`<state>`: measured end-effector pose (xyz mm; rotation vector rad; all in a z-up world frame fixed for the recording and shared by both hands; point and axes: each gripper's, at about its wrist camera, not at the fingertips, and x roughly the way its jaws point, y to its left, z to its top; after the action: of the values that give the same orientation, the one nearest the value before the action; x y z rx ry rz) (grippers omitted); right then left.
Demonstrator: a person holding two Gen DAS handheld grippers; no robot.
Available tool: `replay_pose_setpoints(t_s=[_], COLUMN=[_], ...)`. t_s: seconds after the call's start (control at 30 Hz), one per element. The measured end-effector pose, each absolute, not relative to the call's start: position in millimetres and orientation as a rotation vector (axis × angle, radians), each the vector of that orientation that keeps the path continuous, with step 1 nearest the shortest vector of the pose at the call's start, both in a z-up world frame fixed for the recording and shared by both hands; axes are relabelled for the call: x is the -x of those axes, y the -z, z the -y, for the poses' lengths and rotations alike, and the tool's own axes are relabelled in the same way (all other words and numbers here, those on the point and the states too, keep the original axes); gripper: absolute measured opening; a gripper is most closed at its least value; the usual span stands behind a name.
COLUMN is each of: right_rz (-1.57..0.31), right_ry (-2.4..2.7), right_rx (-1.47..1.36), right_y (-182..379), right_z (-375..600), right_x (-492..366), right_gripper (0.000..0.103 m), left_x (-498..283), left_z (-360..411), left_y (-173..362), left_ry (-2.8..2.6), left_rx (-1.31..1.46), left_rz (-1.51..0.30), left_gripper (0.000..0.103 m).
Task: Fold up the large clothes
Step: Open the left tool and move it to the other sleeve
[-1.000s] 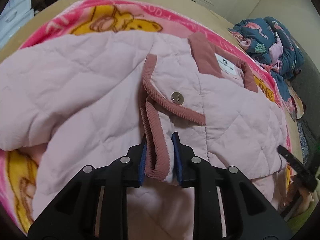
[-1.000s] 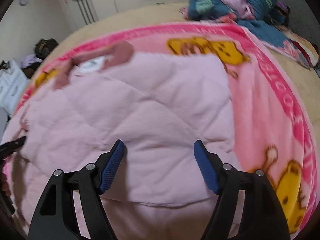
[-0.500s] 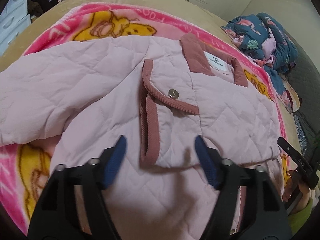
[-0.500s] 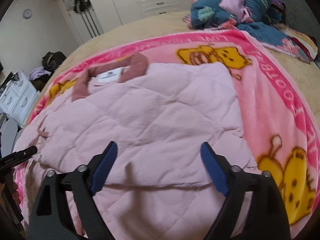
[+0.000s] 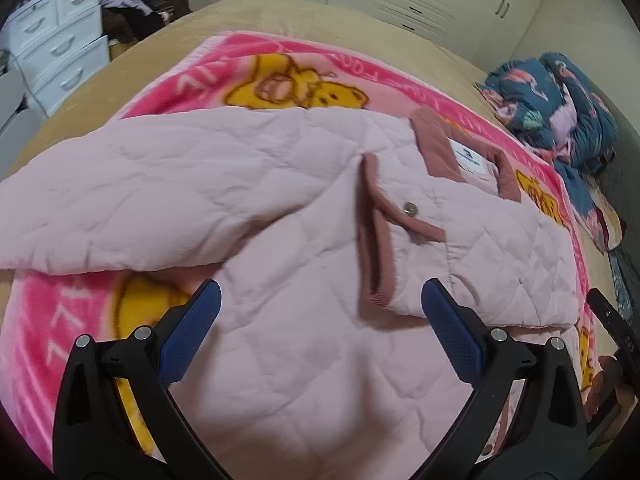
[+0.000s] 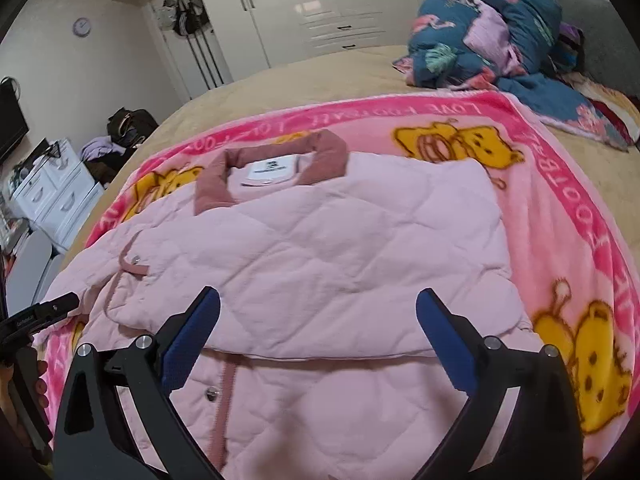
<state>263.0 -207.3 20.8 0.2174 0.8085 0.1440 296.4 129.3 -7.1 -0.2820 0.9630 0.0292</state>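
Jacket [image 5: 304, 216] lies beneath both raised, spread claws.

We see a pale pink quilted cloth jacket [image 5: 280, 208], matt and puffy, its dusty-rose collar [image 6: 276, 160] ribbed like corduroy, its round snap button [image 5: 411, 208] shiny metal. Beneath lies a fleecy bright pink cartoon blanket [image 6: 560, 216] — soft, napped. The tall white wardrobe doors [image 6: 320, 4] look glossy — smooth.

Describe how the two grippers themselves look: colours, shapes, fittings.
Both look alike. The left gripper and right gripper each have two black plastic arms with triangular cut-outs, silver round screws along the top, and blue textured pads on the inner faces. No cables or markings show.
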Motion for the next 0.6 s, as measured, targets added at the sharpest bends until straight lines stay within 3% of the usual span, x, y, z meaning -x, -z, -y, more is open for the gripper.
replay_pose_setpoints(t_s=[0.6], right_rz=[-0.781], right_ry=[-0.378], right_rx=[-0.107], right_y=[-50], right_z=[67], right_x=[-263], right_gripper=[0.098], left_x=[-255], left_z=[-223], left_y=[11], left_ry=[-0.201], left_rx=[0.337], left_rz=[-0.918], left_gripper=[0.094])
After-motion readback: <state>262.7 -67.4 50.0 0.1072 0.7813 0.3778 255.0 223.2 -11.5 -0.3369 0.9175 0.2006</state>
